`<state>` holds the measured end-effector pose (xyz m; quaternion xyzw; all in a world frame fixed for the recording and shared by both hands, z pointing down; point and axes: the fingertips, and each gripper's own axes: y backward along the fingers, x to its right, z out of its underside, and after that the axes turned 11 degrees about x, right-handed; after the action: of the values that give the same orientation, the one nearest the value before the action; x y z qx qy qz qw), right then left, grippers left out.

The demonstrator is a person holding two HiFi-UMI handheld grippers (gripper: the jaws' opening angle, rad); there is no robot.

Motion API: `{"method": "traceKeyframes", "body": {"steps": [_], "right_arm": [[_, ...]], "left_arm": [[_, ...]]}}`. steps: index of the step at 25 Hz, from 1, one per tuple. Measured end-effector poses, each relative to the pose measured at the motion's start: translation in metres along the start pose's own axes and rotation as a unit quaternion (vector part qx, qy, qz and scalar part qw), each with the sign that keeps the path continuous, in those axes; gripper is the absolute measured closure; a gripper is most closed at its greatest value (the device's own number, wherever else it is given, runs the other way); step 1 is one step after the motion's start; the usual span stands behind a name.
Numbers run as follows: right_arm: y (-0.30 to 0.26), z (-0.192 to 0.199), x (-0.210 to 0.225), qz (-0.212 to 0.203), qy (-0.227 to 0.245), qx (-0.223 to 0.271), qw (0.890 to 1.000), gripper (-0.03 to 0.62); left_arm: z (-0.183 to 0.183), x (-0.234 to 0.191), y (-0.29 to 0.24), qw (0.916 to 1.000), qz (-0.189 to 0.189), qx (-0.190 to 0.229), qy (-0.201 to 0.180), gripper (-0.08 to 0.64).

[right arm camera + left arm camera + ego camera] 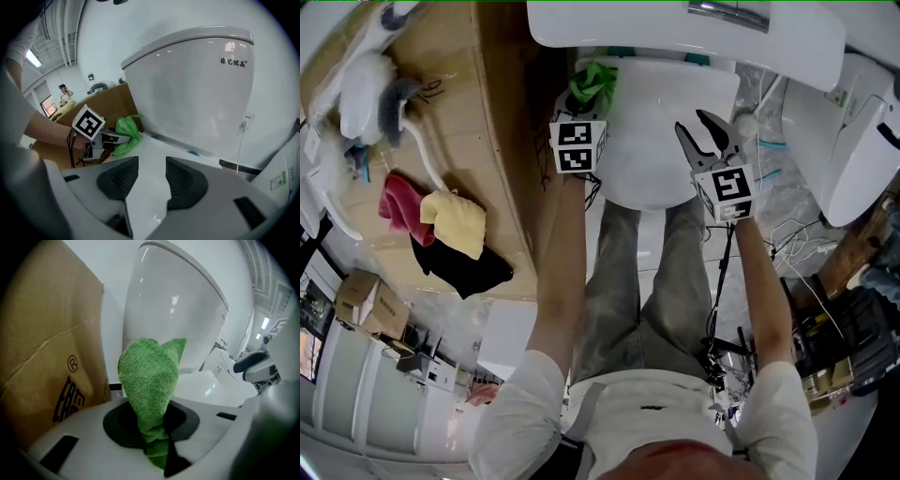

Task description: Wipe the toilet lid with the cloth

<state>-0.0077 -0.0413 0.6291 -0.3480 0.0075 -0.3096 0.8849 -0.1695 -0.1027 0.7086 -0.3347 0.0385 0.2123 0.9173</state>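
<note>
The green cloth (593, 82) is pinched between the jaws of the left tool (589, 101). It is held at the back left corner of the closed toilet lid (666, 150), close to the tank (675, 28) behind the lid. The cloth's loose end is seen standing up beyond the jaws. The right tool (705, 136) is held over the right side of the lid, its jaws spread with nothing between them. A cardboard box (42, 357) is seen just left of the lid.
</note>
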Motion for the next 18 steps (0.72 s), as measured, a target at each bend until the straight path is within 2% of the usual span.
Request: {"method": "traceKeyframes", "body": {"steps": [4, 8, 11, 15, 18], "right_arm": [[0.002, 0.002, -0.002, 0.012, -0.006, 0.006, 1.0, 0.405], [0.009, 0.004, 0.0, 0.022, -0.015, 0.005, 1.0, 0.405], [0.013, 0.0, 0.006, 0.03, -0.027, 0.01, 0.999, 0.405], [0.016, -0.006, 0.014, 0.035, -0.029, 0.02, 0.999, 0.405], [0.02, -0.004, 0.015, 0.029, -0.024, 0.023, 0.999, 0.405]], "left_arm": [[0.0, -0.016, 0.009, 0.999, -0.03, -0.003, -0.033, 0.476], [-0.001, -0.031, 0.026, 0.9943, -0.081, -0.004, -0.07, 0.476], [0.0, -0.042, 0.041, 0.9867, -0.127, -0.008, -0.101, 0.476], [0.01, -0.054, 0.059, 0.971, -0.192, -0.028, -0.139, 0.476], [0.026, -0.052, 0.065, 0.9659, -0.211, -0.048, -0.142, 0.476]]}}
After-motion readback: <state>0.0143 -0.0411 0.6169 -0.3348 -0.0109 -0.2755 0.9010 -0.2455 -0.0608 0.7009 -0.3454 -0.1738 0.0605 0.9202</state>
